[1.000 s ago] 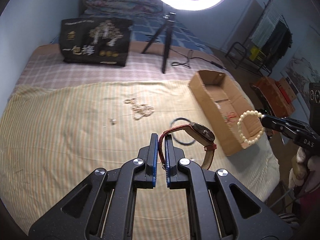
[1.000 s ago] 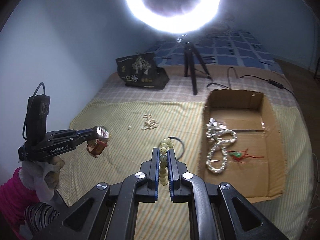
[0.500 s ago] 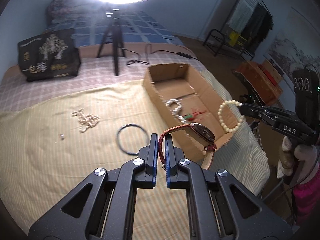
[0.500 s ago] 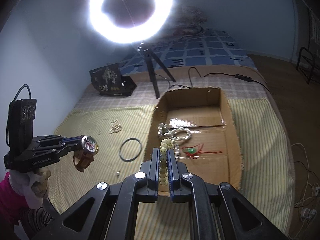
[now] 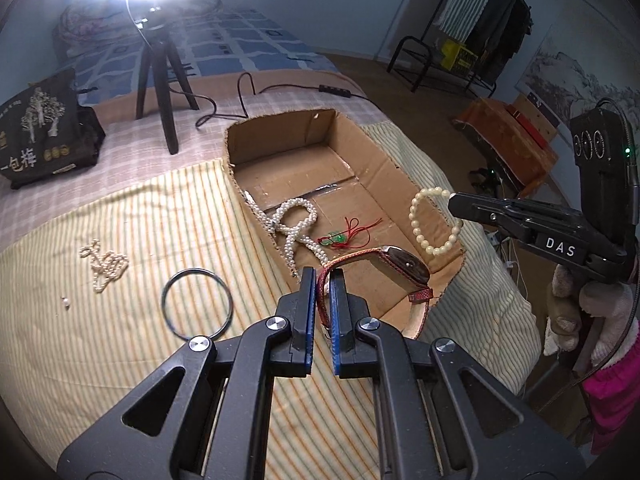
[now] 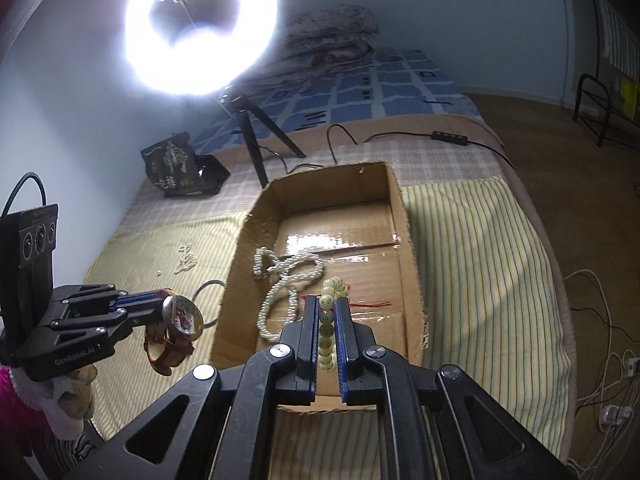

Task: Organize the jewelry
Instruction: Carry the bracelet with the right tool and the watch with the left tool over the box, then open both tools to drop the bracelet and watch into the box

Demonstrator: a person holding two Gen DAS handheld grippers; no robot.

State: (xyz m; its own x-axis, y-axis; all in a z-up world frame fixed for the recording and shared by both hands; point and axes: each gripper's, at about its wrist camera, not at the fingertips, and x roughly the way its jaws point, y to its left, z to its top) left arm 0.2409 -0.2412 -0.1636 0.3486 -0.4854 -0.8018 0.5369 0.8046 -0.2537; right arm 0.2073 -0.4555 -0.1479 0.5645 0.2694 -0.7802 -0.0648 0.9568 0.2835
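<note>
My left gripper (image 5: 322, 276) is shut on the red strap of a wristwatch (image 5: 404, 266) and holds it over the near edge of the cardboard box (image 5: 280, 136). My right gripper (image 6: 326, 308) is shut on a cream bead bracelet (image 6: 330, 320) above the box (image 6: 412, 264); the bracelet (image 5: 434, 220) hangs over the box's right side. Inside lie a pearl necklace (image 5: 294, 224) and a green pendant on red cord (image 5: 336, 238). A black bangle (image 5: 197, 304), a small bead strand (image 5: 104, 264) and a loose pearl (image 5: 65, 302) lie on the striped cloth.
A ring light on a tripod (image 5: 160, 72) stands behind the box with a cable (image 5: 280, 88) trailing right. A black printed bag (image 5: 40, 132) sits at the back left. The bed edge drops off at the right, with cables on the floor (image 6: 600, 360).
Both grippers have moved toward the box with their loads. The watch now hangs over the box's near edge and the bracelet over its inside.
</note>
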